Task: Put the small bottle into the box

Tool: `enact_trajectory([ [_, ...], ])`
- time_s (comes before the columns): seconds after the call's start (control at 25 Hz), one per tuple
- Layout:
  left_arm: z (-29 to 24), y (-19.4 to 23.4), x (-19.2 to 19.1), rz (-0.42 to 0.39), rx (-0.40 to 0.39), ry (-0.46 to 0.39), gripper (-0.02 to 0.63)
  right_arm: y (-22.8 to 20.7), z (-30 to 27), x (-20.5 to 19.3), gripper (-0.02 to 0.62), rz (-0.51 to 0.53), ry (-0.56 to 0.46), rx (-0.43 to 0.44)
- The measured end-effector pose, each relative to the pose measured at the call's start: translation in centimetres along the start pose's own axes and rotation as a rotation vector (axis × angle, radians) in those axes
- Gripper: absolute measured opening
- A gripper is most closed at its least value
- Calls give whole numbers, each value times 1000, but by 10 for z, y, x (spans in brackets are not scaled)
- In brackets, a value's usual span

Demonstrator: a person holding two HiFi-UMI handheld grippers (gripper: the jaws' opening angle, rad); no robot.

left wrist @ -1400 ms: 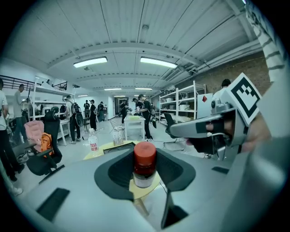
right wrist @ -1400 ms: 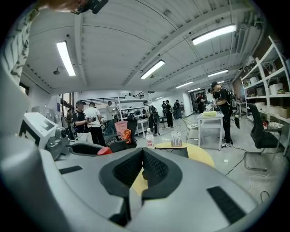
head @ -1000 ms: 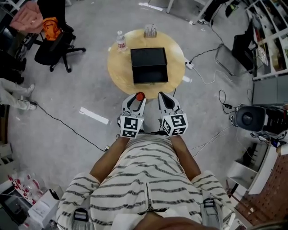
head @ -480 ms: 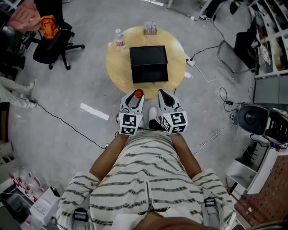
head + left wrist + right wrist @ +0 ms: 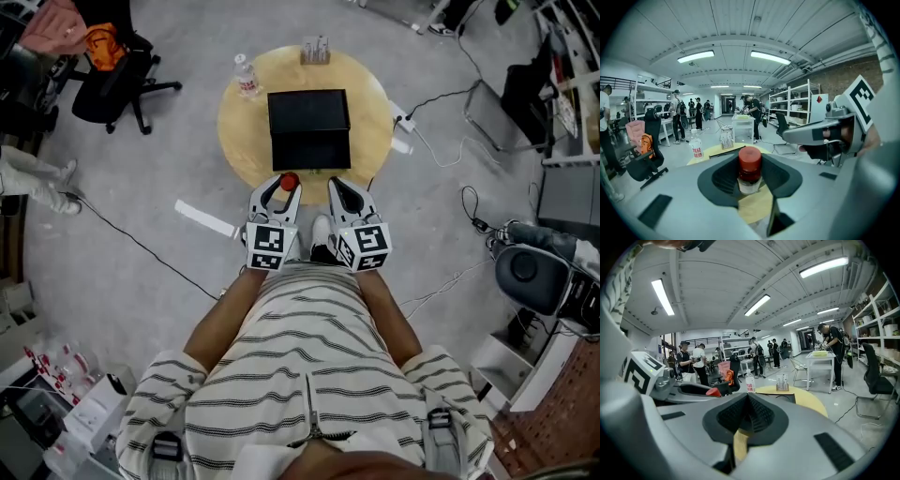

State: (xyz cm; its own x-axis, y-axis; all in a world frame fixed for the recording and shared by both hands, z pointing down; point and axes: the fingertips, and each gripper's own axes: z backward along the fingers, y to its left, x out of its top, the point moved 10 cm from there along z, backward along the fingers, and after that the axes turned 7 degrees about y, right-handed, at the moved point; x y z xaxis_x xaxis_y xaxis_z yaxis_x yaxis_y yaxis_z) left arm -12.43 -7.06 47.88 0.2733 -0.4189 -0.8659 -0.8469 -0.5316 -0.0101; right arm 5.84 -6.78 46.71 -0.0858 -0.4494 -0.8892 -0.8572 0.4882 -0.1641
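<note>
My left gripper is shut on a small bottle with a red cap; in the left gripper view the small bottle stands upright between the jaws. My right gripper is shut with nothing in it, its jaws meeting at the tip. Both hang side by side just short of the near edge of a round wooden table. On it lies a black open box, its lid folded back on the far side.
A clear water bottle with a red label stands at the table's far left; a small rack sits at its far edge. An office chair stands to the left. Cables and a power strip lie on the floor to the right. Several people stand far off.
The person has walked closer to the table; both grippers now reach its near edge. The left gripper still holds the small bottle.
</note>
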Motion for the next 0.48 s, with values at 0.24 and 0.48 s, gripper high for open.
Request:
enact_trajectory([
  [0.24,-24,5,-2,16,-22,27,155,-10,-8,-5,18,-11,16,10],
  [0.48,-50,7,-4,11,-16,75,155,-21,-15,-11,18,-23,26,16],
])
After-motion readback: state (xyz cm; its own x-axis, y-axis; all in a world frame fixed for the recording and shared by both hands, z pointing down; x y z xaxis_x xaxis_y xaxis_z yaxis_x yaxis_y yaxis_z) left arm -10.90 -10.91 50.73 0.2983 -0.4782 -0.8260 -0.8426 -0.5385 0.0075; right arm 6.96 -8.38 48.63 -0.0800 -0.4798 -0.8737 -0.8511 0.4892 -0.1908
